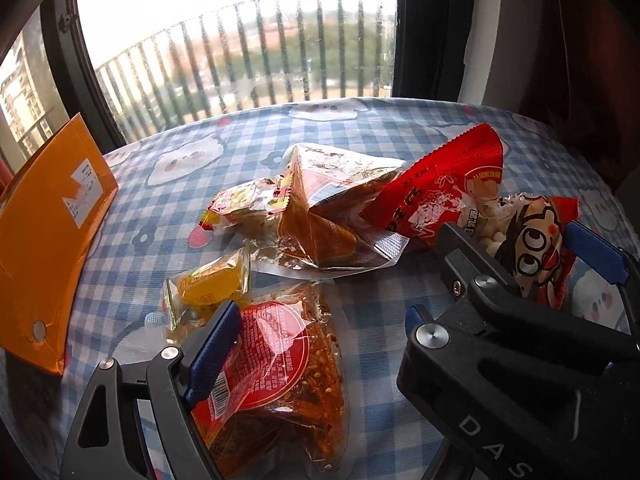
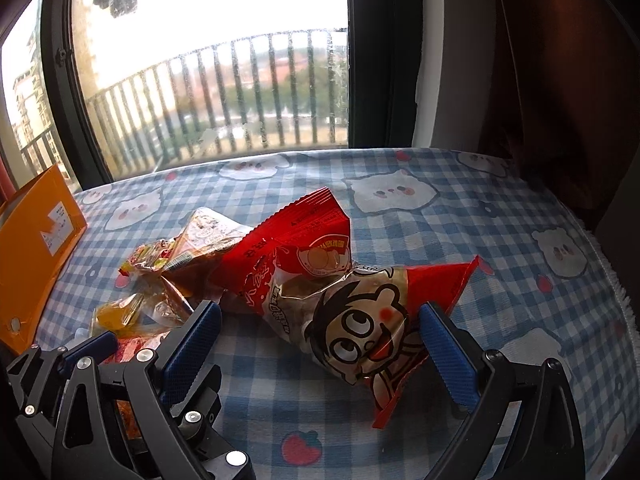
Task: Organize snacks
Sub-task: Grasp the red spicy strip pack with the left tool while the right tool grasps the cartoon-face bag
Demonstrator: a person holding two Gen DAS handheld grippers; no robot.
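Several snack packets lie in a heap on the checked cloth (image 1: 380,128). My left gripper (image 1: 320,344) is open around a clear pouch of red chilli snack (image 1: 280,372). Beyond it lie a small yellow packet (image 1: 212,284), a brown clear pouch (image 1: 320,216) and a red bag (image 1: 448,184). My right gripper (image 2: 320,344) is open astride a red bag with a cartoon boy face (image 2: 360,328), its blue pads apart from the bag's sides. This gripper also shows in the left wrist view (image 1: 516,252) around the same bag (image 1: 532,236).
An orange cardboard box (image 1: 44,240) stands at the table's left edge, also in the right wrist view (image 2: 32,248). A window with balcony railing (image 1: 248,64) lies behind the table. A dark curtain (image 2: 560,80) hangs at the right. The cloth's fringed edge (image 2: 624,304) runs along the right.
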